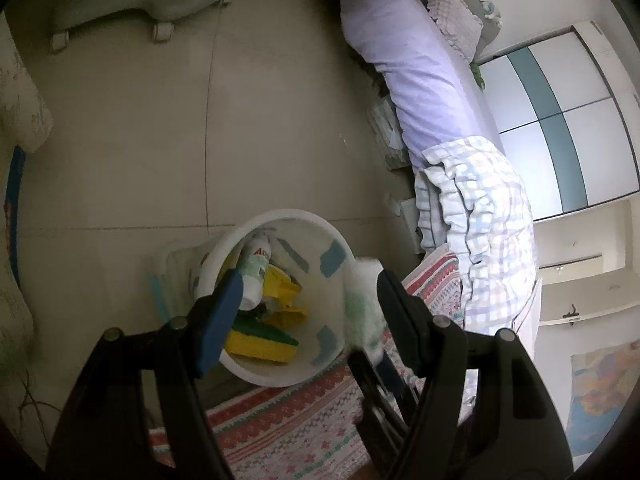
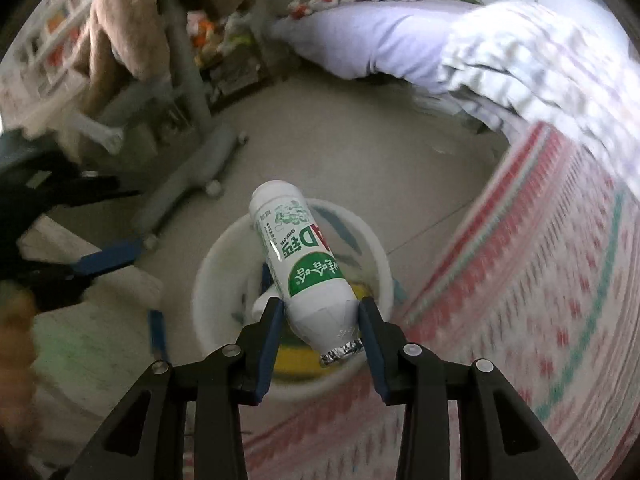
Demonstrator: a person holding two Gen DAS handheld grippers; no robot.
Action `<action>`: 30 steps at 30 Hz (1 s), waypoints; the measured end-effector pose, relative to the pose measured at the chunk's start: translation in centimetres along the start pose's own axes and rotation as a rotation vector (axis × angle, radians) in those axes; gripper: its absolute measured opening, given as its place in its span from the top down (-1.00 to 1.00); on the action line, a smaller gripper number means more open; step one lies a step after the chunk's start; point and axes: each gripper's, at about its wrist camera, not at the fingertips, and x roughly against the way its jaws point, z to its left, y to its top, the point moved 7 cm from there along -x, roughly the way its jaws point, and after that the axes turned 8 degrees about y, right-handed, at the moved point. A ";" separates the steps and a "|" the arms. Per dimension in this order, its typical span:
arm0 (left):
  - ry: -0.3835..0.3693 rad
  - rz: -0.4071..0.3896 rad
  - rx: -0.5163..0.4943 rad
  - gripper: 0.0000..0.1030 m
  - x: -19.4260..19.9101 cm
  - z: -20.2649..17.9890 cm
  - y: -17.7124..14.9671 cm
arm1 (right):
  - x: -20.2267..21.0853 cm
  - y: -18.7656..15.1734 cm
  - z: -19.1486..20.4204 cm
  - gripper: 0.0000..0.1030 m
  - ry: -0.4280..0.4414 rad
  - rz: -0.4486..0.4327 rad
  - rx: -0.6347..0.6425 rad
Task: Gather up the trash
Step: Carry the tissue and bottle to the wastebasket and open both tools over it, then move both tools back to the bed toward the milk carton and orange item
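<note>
The right gripper [image 2: 320, 320] holds a white plastic drink bottle with a green label [image 2: 298, 256] by its shoulder, close to the foil-capped mouth, blue-padded fingers [image 2: 272, 332] pressed on either side, the bottle's base pointing away and sitting over the round white plastic wastebasket [image 2: 208, 280]. In the left wrist view that same bottle seems to show as a blurred white-and-green shape [image 1: 362, 304] at the basket's near rim, though the blur makes this a guess. The left gripper [image 1: 308, 308] hangs above the basket [image 1: 288, 216] with its fingers spread wide and nothing between them. Inside already lie another white bottle with a green label [image 1: 256, 272], a crumpled yellow wrapper [image 1: 286, 296] and a yellow sponge with a green scouring face [image 1: 260, 340]. The step in hand looks like the drop: it would go best if the bottle's whole length were brought inside the rim line and tipped base-down before the fingers part, since a long bottle let go while lying across the rim could bounce out onto the beige tiled floor [image 1: 140, 140]. The basket stands partly on the floor and touching the edge of the red, white and green patterned woven rug [image 1: 304, 432], so a knock might tilt it. Open floor lies beyond the basket; the bed with lilac sheet and checked quilt [image 1: 472, 208] crowds one side, and the grey wheeled chair base [image 2: 192, 184] stands well apart. The left gripper is best kept off the rim during release.
</note>
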 end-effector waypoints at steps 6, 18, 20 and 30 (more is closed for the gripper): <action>0.007 -0.020 -0.018 -0.35 0.5 -0.6 0.0 | -1.2 -1.4 -1.2 -0.08 -0.042 0.021 -0.045; 0.022 -0.037 -0.199 -0.35 0.7 -5.8 -4.4 | 9.8 -7.2 -8.8 -0.10 -0.056 -0.053 -0.167; 0.027 -0.037 -0.246 -0.35 0.7 -6.9 -5.6 | 12.3 -8.7 -10.9 -0.10 -0.074 -0.063 -0.201; -0.046 0.097 -0.746 -0.43 -1.8 -17.5 -19.6 | 28.3 -16.7 -24.8 -0.33 -0.252 -0.225 -0.481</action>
